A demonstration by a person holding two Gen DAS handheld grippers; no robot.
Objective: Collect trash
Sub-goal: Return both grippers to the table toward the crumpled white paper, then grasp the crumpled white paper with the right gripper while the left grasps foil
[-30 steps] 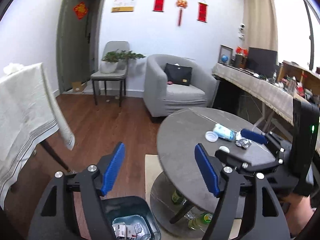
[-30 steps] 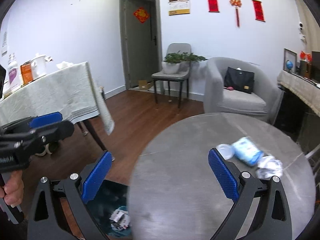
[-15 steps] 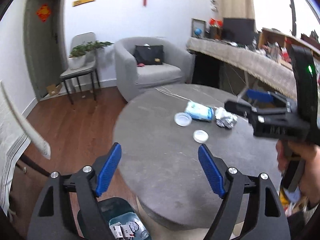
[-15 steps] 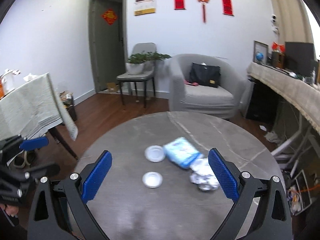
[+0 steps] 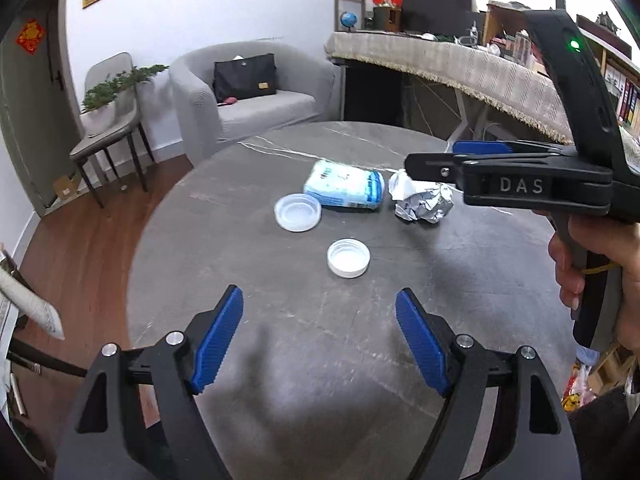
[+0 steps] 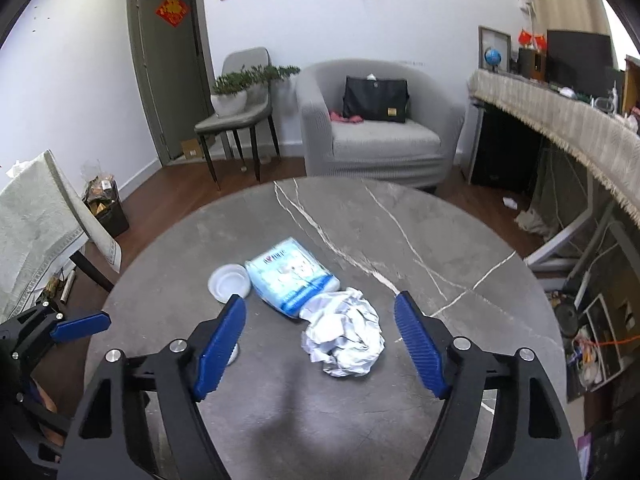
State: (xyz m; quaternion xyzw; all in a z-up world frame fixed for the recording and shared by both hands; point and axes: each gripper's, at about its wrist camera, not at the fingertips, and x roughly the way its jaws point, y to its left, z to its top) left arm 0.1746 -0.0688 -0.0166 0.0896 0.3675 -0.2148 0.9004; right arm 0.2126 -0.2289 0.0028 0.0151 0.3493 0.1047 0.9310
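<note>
Directly ahead at twelve o'clock of the right gripper [image 6: 320, 344], whose jaws have just been closing yet grasp nothing, a crumpled foil ball [image 6: 344, 336] sits mid-table [image 6: 460, 248]; probably light and crushable, best pinched across its middle, while the left gripper [image 5: 320, 340] hovers released.

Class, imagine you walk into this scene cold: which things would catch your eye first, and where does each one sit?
A small cluster of litter on the round grey table: a crumpled foil ball touching a blue-and-white tissue pack, with two white plastic lids beside them. The right gripper hangs over the foil, its blue jaws open on either side of it. Behind stands a grey armchair holding a black bag.
</note>
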